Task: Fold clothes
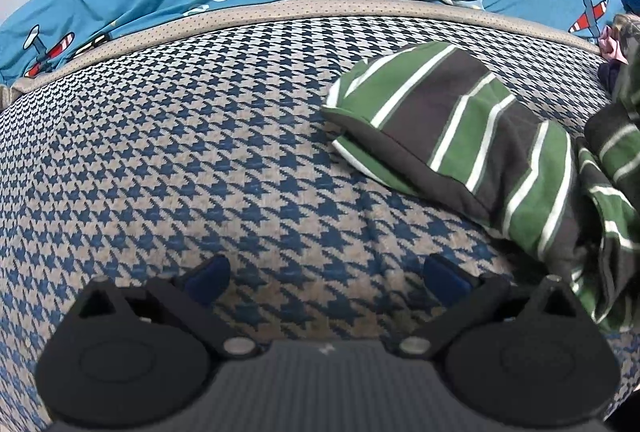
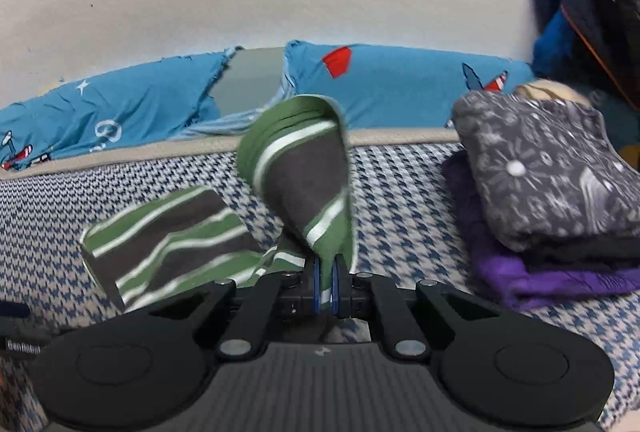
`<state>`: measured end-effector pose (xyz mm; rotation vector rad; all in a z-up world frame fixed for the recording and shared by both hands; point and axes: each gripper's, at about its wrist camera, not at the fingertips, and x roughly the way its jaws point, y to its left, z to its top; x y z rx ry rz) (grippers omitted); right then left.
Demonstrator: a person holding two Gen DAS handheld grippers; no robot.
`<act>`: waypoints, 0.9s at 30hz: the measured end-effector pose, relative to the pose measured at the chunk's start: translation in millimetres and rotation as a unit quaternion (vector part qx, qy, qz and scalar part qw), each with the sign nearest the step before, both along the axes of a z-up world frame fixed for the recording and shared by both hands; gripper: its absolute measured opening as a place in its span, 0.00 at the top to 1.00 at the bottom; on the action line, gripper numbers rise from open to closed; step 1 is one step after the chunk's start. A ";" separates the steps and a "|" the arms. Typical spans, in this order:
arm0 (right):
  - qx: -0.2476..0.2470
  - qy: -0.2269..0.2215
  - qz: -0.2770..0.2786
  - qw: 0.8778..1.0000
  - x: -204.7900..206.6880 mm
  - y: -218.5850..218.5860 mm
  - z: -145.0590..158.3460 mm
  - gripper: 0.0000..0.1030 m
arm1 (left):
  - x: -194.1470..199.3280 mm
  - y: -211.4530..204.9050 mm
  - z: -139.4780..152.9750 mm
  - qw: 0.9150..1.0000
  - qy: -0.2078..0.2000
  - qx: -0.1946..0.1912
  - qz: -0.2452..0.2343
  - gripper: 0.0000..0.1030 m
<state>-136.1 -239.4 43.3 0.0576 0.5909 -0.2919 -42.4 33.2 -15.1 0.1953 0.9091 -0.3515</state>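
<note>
Roughly midway | right gripper (image 2: 326,282) clenched on striped green garment (image 2: 298,167), one end lifted, rest on houndstooth bed (image 2: 400,183) | left gripper (image 1: 326,278) released, grasping nothing, just beside garment | fold unfinished | folded stack (image 2: 552,191) right: apparently three pieces | striped garments: one | grippers: two

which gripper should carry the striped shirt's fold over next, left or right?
Right. The right gripper is already shut on the striped shirt, lifting a flap. The left gripper is open above bare bedspread, holding nothing.
</note>
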 end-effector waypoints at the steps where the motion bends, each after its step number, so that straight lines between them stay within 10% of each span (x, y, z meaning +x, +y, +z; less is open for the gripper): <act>1: 0.001 0.006 -0.003 1.000 -4.4 -1.5 -1.3 0.93 | -0.1 -0.7 0.0 1.000 -0.001 0.000 -0.001 0.00; 14: 0.013 0.006 -0.064 0.998 -49.2 -14.8 -3.1 0.68 | 6.6 4.7 1.2 1.000 -0.002 -0.003 0.020 0.00; 27: 0.004 0.002 0.126 0.992 -19.1 39.6 -4.2 0.66 | 15.7 7.4 2.9 0.999 0.001 -0.010 0.050 0.00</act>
